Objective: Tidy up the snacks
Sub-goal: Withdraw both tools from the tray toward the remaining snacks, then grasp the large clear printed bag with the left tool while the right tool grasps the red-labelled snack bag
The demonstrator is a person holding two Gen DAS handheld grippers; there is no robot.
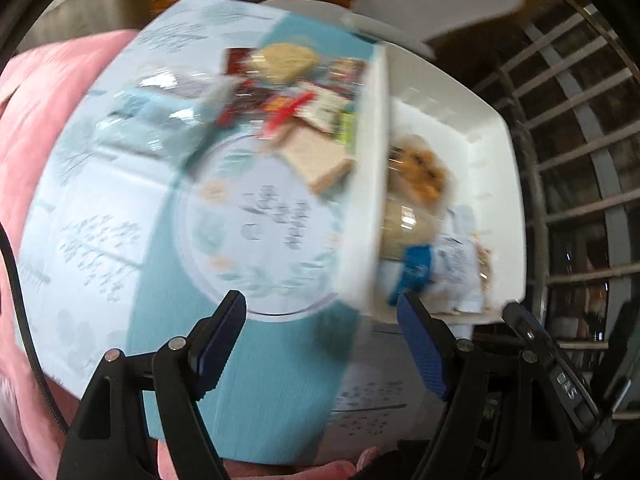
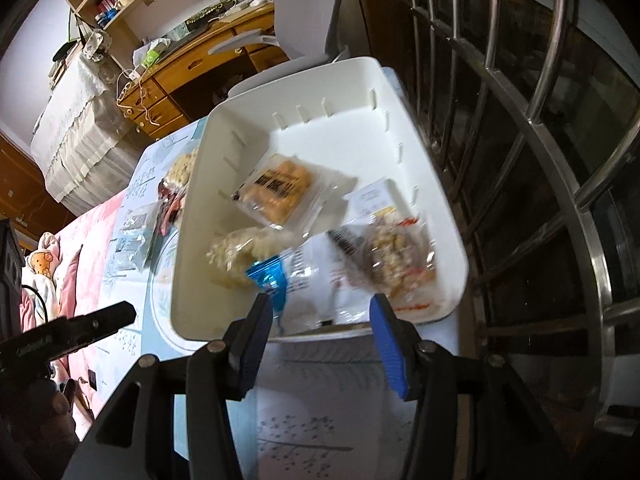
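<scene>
A white plastic bin [image 2: 432, 184] stands on the light-blue patterned tablecloth [image 1: 256, 380]. It holds several snack packets: an orange cracker pack [image 2: 280, 188], a pale rice-cake pack [image 2: 240, 252], a blue-and-white bag [image 2: 304, 280] and a nut pack [image 2: 396, 260]. The bin also shows in the left wrist view [image 1: 492, 160]. A pile of loose snacks [image 1: 296, 96] lies on the cloth left of the bin. My left gripper [image 1: 320, 312] is open above the cloth by the bin's near corner. My right gripper [image 2: 320, 308] is open and empty at the bin's near edge.
A metal window grille [image 2: 540, 160] runs along the right. Pink bedding [image 1: 36, 128] lies left of the table. A wooden desk [image 2: 192, 64] and a white chair [image 2: 304, 8] stand beyond. The left gripper [image 2: 80, 328] shows at the right view's left edge.
</scene>
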